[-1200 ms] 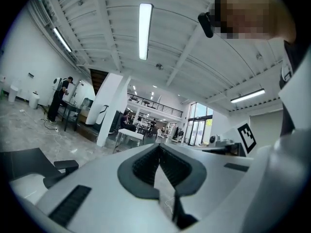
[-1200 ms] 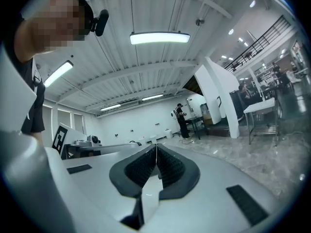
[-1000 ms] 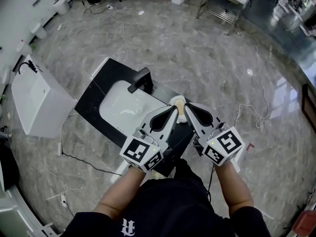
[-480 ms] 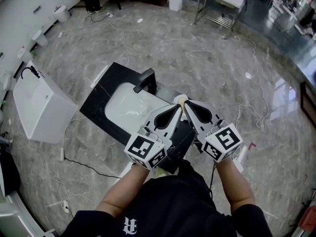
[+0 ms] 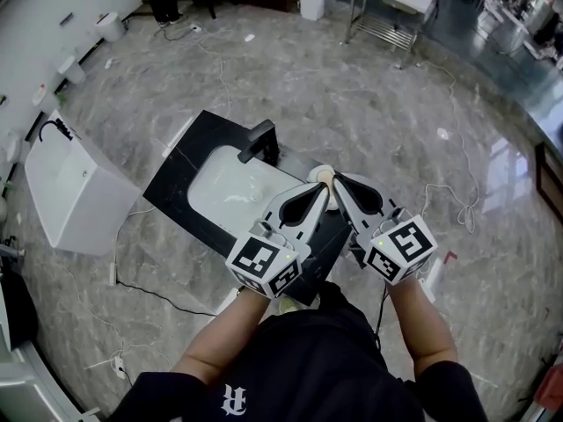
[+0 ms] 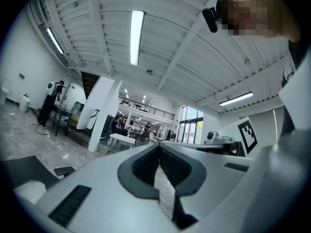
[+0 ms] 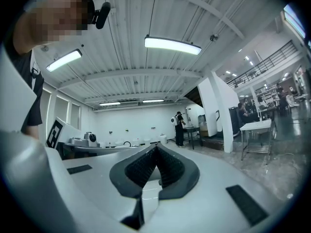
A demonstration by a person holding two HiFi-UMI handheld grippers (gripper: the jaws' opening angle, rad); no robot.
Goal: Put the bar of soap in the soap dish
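Presently left hand-held gripper (image 6: pixel 159 147) closed empty; right (image 7: pixel 156 148) likewise.

Basin (image 5: pixel 227 193) set in countertop (image 5: pixel 173 193); faucet (image 5: pixel 255 141) behind basin, at far edge. Soap dish (image 5: pixel 320 173) on countertop, right of basin. Cabinet (image 5: pixel 75 192) on floor (image 5: pixel 369 104), left of countertop.

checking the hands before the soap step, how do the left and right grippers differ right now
The left gripper points up and right in the head view; the right gripper points up and left. The left gripper faces a table and glass doors; the right gripper faces a white wall. Both are shut and empty, tips almost meeting above the counter.
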